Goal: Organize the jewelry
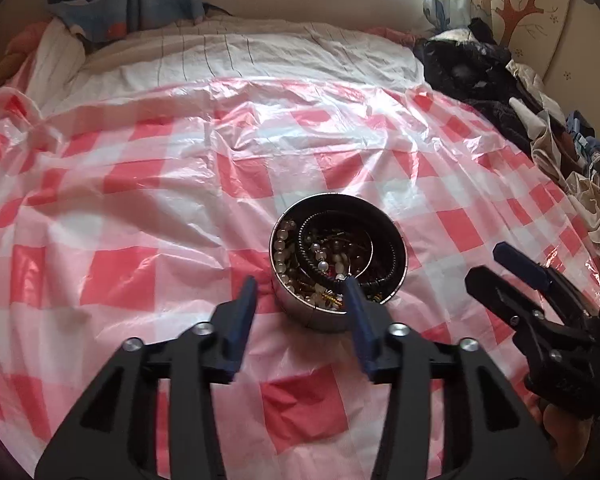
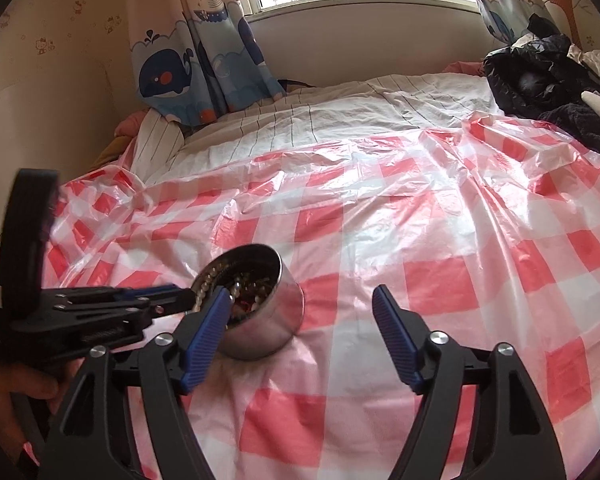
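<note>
Nearest, left hand-held gripper [image 1: 300, 292] jaws parted and empty, one blue finger over the near rim of the metal tin [image 1: 320, 320], lower centre of the left wrist view; right hand-held gripper [image 2: 300, 304] also wide open and empty, tin just beside its left finger. Tin likely rigid, slick-walled and light, best taken across the rim; the jewelry [image 1: 324, 256] inside, beads and a black cord bangle, looks tangled and would snag, so pick a single loop. Beyond, the checked plastic sheet [image 1: 140, 184] over the bed is crinkly and slippery; dark clothes [image 1: 472, 76] upper right, well apart.

Open checkered sheet [image 1: 140, 208] all round the bowl [image 1: 324, 318] (clothes pile [image 1: 500, 92] far right)
</note>
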Available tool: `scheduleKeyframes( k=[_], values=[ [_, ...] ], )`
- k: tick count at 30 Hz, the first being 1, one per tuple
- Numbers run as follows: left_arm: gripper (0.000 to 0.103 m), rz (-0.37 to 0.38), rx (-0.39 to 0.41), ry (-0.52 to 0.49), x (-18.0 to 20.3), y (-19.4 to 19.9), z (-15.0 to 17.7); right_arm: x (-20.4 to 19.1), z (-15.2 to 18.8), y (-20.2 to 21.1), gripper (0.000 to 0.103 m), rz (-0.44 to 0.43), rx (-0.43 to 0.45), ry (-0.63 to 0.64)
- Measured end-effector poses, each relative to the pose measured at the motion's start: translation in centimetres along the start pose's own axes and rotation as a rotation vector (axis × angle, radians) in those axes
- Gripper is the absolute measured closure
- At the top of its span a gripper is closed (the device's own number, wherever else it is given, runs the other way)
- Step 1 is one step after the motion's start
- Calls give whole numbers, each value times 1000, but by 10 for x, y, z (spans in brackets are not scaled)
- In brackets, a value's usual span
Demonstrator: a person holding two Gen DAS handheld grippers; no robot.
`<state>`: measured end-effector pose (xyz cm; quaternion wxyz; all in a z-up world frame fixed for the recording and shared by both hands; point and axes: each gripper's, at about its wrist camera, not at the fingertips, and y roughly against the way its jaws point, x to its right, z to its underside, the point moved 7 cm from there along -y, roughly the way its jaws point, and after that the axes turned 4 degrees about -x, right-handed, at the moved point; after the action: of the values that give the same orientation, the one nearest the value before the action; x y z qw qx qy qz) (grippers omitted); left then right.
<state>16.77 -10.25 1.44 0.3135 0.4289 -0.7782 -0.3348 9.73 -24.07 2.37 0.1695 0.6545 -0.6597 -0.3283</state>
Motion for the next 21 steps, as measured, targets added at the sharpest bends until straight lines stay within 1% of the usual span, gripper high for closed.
scheduleKeyframes(
  k=[1, 3, 5, 7, 8, 10, 11, 13, 16, 18, 21],
  values=[
    [45, -6, 30, 17, -1, 12, 8, 1, 5, 3, 30, 1, -8, 0],
    [29, -24, 50, 55, -5, 27, 26, 4, 15, 8, 28, 8, -27, -3],
    [24, -53, 71, 106, -11, 36, 45, 6, 27, 14, 24, 24, -48, -7],
    [21, -78, 67, 148, -17, 40, 68, 9, 40, 20, 19, 47, -73, -4],
    [17, -95, 61, 161, -18, 40, 78, 11, 48, 22, 16, 61, -89, 0],
    [15, -143, 51, 180, -22, 39, 100, 10, 64, 26, 12, 75, -125, 10],
    [14, -158, 46, 184, -23, 38, 110, 7, 70, 26, 8, 84, -136, 23],
    [12, -176, 39, 179, -24, 37, 125, 0, 85, 23, 8, 105, -178, 67],
    [8, -185, 59, 168, -23, 42, 140, -7, 110, 15, 7, 118, -254, 105],
    [8, -191, 60, 159, -24, 43, 145, -13, 117, 17, 7, 142, -247, 139],
    [8, -181, 83, 172, -27, 47, 149, -13, 125, 24, 7, 123, -231, 124]
  ],
)
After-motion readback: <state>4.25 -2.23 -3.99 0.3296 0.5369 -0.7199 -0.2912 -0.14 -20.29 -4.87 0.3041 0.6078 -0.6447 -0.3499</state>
